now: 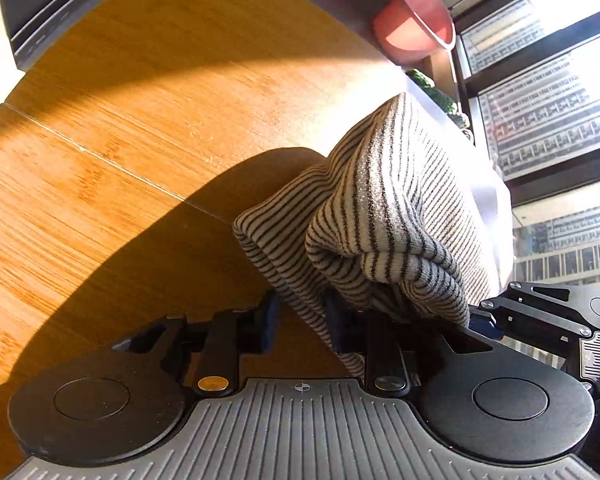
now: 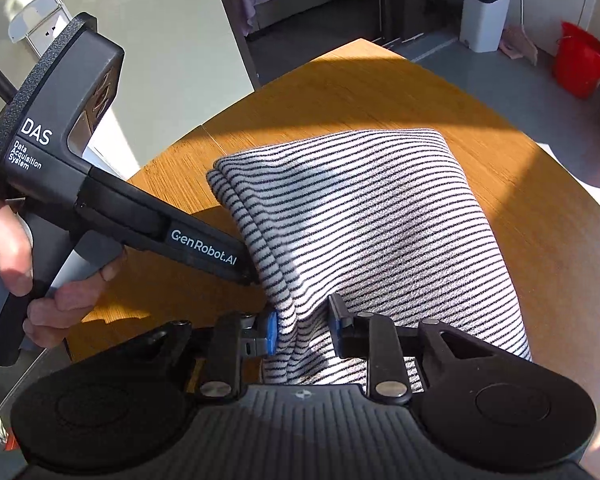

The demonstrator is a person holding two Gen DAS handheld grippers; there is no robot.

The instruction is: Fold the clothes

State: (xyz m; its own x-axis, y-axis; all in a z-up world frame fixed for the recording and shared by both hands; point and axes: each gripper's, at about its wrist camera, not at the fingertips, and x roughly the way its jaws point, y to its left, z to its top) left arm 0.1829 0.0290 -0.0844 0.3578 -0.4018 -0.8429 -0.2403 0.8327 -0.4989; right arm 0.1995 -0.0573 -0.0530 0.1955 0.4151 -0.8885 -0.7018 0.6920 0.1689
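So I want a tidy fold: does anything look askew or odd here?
The striped garment is bunched at the near edge where both grippers, left and right, pinch it, its layered left edges uneven. Nothing is torn or spilled.

Both views are fisheye, each mounted just behind its own gripper's fingers and looking forward and down, very close to the wooden table. The left wrist view faces windows at the right of the frame; the right wrist view faces a room, with a white bin at upper right. Both share the striped garment and the tabletop.
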